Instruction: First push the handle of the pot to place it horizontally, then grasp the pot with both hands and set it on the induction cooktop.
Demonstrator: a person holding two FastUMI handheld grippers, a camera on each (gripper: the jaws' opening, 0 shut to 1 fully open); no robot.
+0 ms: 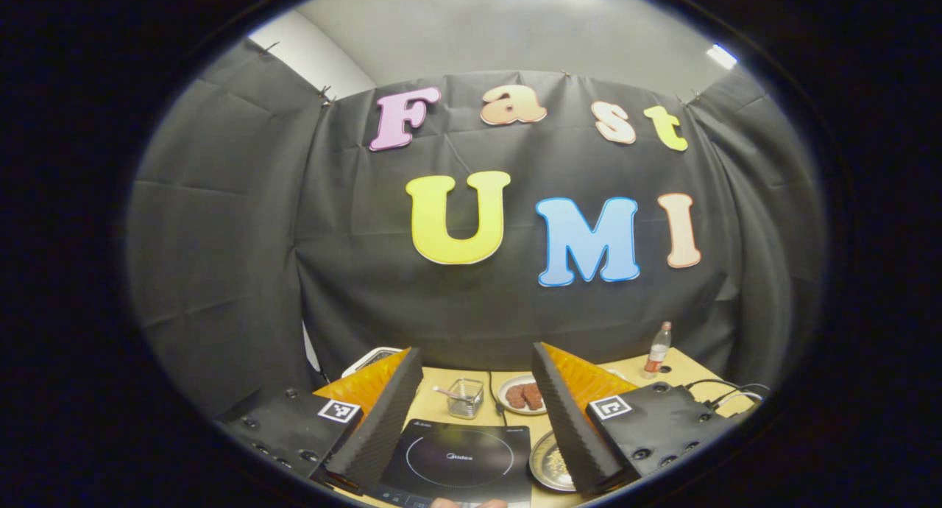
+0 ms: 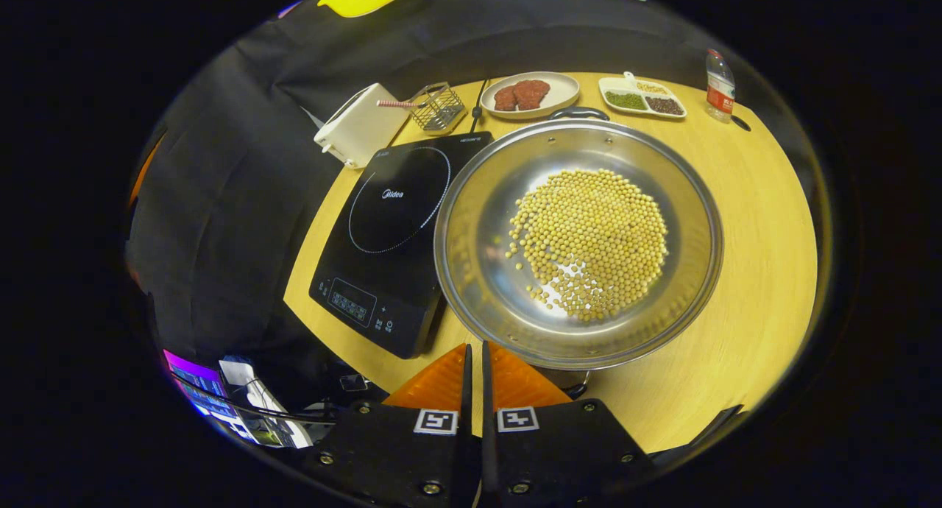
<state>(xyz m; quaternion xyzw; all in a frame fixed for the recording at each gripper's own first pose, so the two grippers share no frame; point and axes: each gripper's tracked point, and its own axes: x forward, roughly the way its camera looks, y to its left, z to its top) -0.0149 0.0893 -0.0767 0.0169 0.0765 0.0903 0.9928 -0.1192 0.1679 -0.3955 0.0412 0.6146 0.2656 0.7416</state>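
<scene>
Left claw (image 1: 477, 412) is held wide above cooktop (image 1: 460, 460); right claw (image 2: 475, 368) is seen closed w/ nothing gripped, just beside pot (image 2: 578, 243) on counter (image 2: 751, 272)

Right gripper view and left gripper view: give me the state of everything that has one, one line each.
pot: on table beside cooktop, holding beans
induction cooktop: nothing on it
left gripper: open, above cooktop
right gripper: shut, at pot's near rim
bottle: upright, capped
plate: holds meat
</scene>
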